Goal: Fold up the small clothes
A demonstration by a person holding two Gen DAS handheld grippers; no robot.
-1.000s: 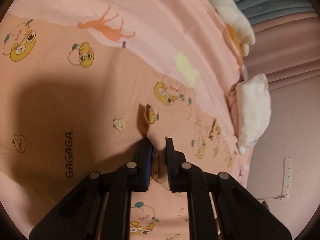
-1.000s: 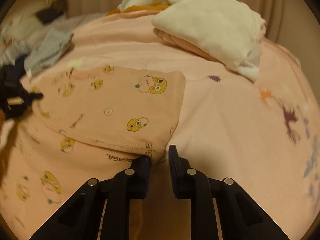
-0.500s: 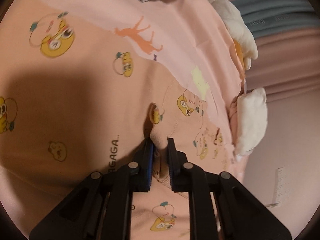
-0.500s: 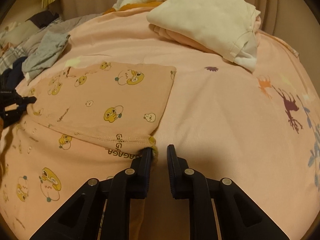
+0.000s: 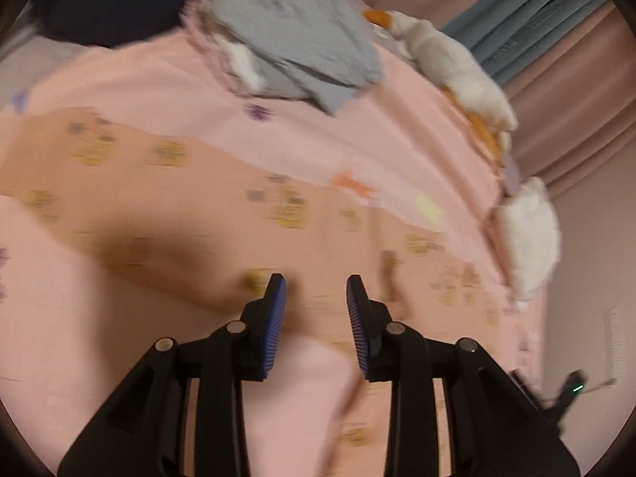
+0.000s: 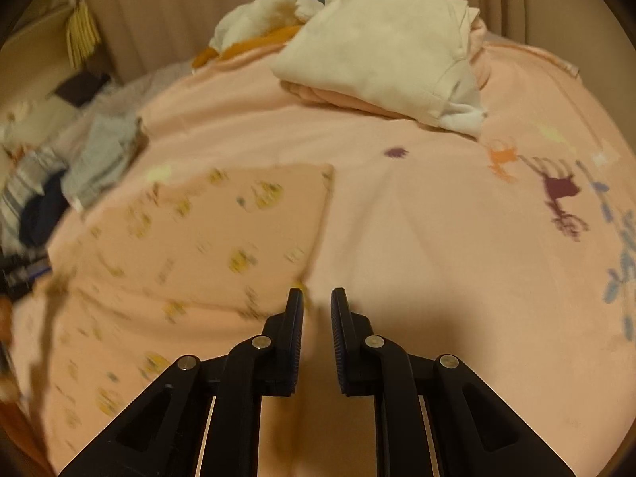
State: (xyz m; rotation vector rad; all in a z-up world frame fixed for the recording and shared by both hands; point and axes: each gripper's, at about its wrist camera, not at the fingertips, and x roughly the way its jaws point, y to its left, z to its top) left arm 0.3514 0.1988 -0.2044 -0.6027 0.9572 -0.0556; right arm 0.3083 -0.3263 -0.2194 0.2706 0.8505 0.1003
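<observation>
Both tongs are off the cloth now. Left gripper [image 5: 316, 290]: jaws have just been opening, stand clearly apart, blue pads bare, nothing between them. A second ago the same jaws pinched a raised peak of the peach printed garment [image 5: 222, 214]; that peak is gone and the fabric lies flat below. The left view is smeared, and the pile of grey clothes [image 5: 294, 39] and the dark heap behind it now fill the top of that view, where before only a corner of grey showed. So the left hand has let go and pulled back.

Right gripper [image 6: 317, 298]: a narrow gap between the jaws, no cloth in it. Gap is about as it was a second ago. Its tips hover just beside the near right corner of the garment [image 6: 206, 238], over bare pink bedsheet [image 6: 417, 218].

Garment position: spread on the sheet, left of centre in the right wrist view, one layer doubled over another, far right corner square and crisp. Cartoon print is blurred, so seams cannot be read.

Judgement: the release marks one fold laid down. Piece still looks wide, so another fold is probably due before it joins the folded cream stack [image 6: 381, 51] at the far side. Risk: the freed edge may creep back, as nothing pins it.
</observation>
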